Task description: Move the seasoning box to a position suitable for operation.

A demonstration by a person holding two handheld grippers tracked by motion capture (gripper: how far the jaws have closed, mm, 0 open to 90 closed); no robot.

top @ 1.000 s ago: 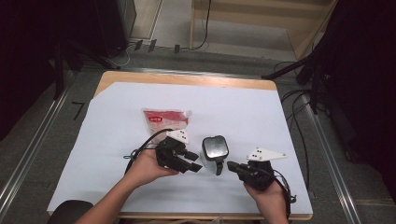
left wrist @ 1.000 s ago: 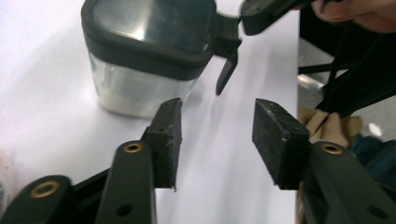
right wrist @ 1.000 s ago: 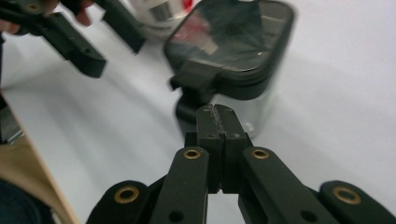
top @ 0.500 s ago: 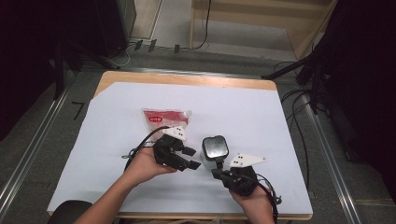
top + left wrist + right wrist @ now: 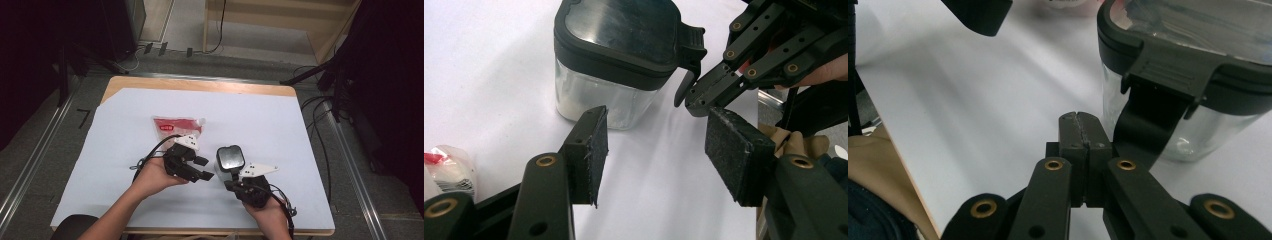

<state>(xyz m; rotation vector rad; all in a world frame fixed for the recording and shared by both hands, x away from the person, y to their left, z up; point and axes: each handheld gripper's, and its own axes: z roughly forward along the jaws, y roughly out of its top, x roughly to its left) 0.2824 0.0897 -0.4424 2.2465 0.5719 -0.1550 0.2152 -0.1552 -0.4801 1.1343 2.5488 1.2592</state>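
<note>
- Clear container point(image 5: 229, 161) with a black clip-on lid point(image 5: 624, 27) stands upright on the white-covered table point(image 5: 300, 130), near the front edge, between the two hands.
- White powder or grains sit in the bottom of the container, seen in the left gripper view.
- Lid latch tab point(image 5: 1168, 75) hangs down the container's side that faces the right gripper.
- Right gripper point(image 5: 234, 176), held in the person's right hand point(image 5: 267, 212), has its jaws pressed together with nothing between them.
- Its tip sits just beside the latch tab, low against the container's near side; I cannot tell whether it touches.
- Left gripper point(image 5: 206, 169), held in the left hand point(image 5: 152, 175), lies level just left of the container and points at it.
- Its jaws are spread and have just been opening; nothing sits between the pads point(image 5: 591, 150), only bare table.
- Left gripper is near the container but apart from it.
- Red and white pouch point(image 5: 177, 127) with a small white cap lies flat on the table behind the left gripper, apart from the container.
- Black cable point(image 5: 150, 155) loops from the left gripper over the table.
</note>
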